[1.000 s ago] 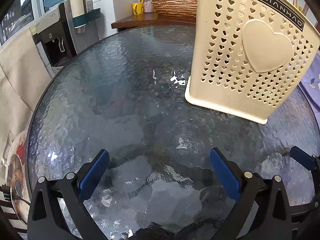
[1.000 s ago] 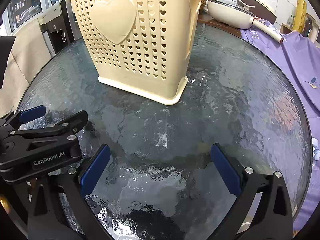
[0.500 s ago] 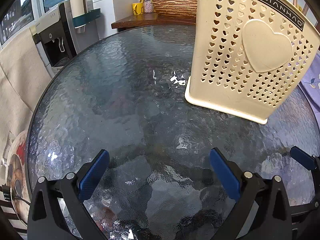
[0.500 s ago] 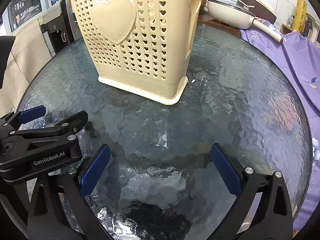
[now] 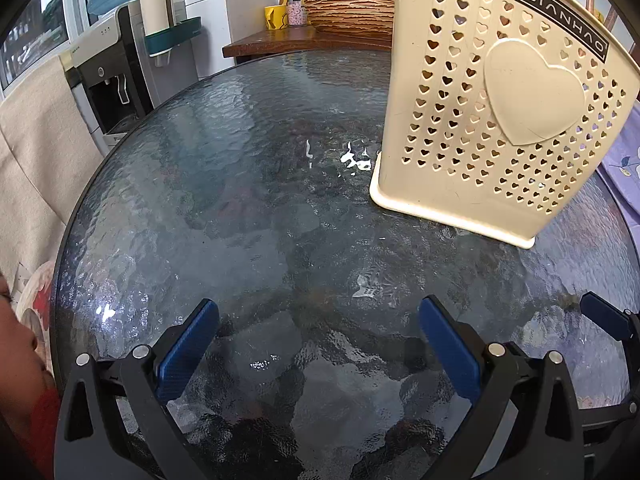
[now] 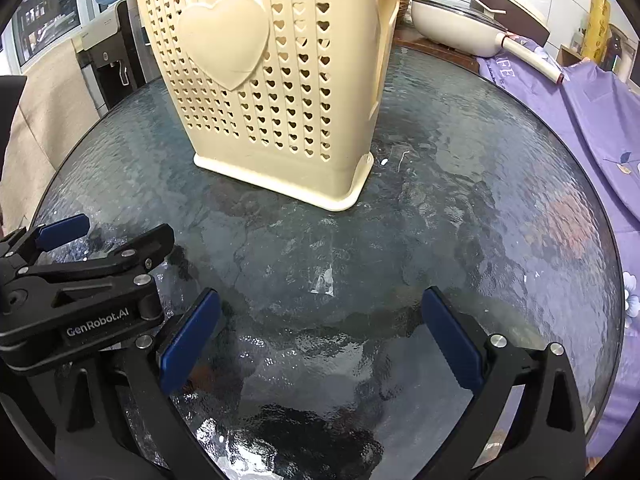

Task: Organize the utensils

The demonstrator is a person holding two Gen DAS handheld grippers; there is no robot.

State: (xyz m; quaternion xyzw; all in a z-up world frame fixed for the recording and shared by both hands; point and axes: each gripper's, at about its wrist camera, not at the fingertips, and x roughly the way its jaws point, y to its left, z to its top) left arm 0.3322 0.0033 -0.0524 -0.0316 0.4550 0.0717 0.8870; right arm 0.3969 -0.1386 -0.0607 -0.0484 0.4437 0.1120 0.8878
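Note:
A cream plastic utensil holder [image 5: 492, 112] with heart-shaped holes stands upright on a round textured glass table [image 5: 256, 216]; it also shows in the right wrist view [image 6: 272, 92]. No loose utensils are in view. My left gripper [image 5: 318, 324] is open and empty, low over the table's near edge, well short of the holder. My right gripper [image 6: 320, 318] is open and empty beside it. The left gripper's black body [image 6: 80, 292] shows at the left of the right wrist view. A blue fingertip of the right gripper [image 5: 604, 316] shows at the right of the left wrist view.
A water dispenser [image 5: 116, 76] stands beyond the table's far left. A wooden counter [image 5: 304, 38] holds a yellow cup and bottles. A cream pan [image 6: 472, 20] and purple cloth [image 6: 580, 112] lie to the right. A person's face [image 5: 16, 332] shows at left.
Neither gripper nor the holder has moved. A person's face has come into the lower left edge of the left wrist view.

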